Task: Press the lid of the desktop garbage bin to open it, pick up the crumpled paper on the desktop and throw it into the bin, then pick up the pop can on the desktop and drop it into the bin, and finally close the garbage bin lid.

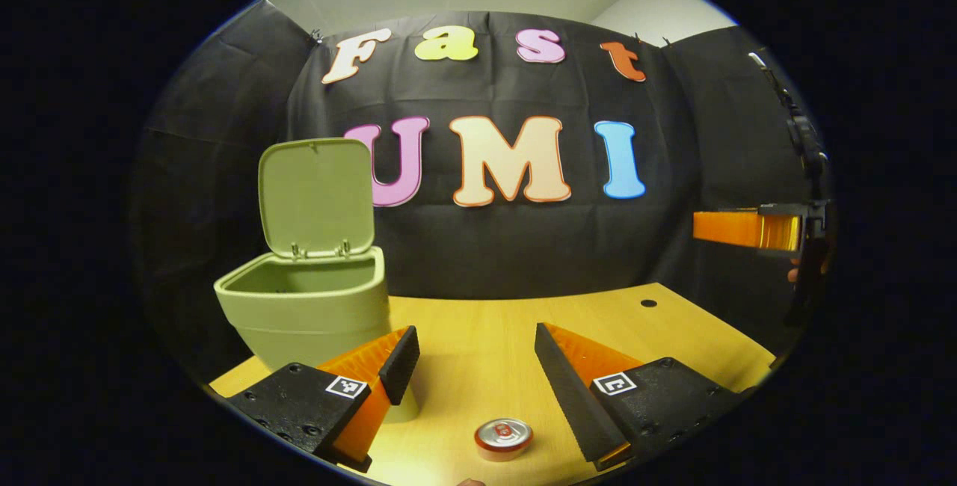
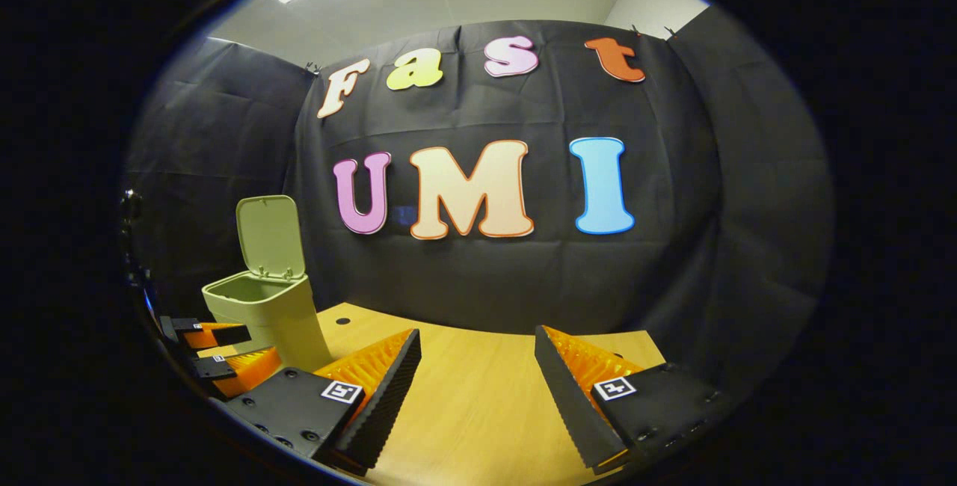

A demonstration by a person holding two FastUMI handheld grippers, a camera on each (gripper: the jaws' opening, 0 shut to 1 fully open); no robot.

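On the wooden table (image 1: 478, 336), at the near edge, the pop can (image 1: 503, 437) stands upright with its shiny top facing up; it sits low down between the two fingers of the left gripper (image 1: 475, 366), closer to the right-hand finger, and touches neither one; that gripper is spread wide and holds nothing; the left gripper view is the one that brings the can into sight.

Up and to the left of the can stands the green bin (image 1: 306, 314); its lid (image 1: 315, 197) is tipped up and back on its hinges, so the bin mouth is open; from here the inside looks dark and I cannot tell what lies in it; the bin is just behind the left-hand finger.

Far off on the right edge of the left gripper view, the right gripper (image 1: 748, 229) hangs in the air well above the table, and a bit of a hand (image 1: 794, 274) shows under it.

In the right gripper view, the right gripper (image 2: 477, 374) has its own fingers wide apart over bare wood with nothing between them; the bin (image 2: 273, 314) stands far left with its lid (image 2: 270, 237) up; the left gripper (image 2: 217, 351) peeks in at the left edge, just beside the bin, and I cannot tell its gap from there; a small round hole (image 2: 342, 320) in the table shows behind the bin.
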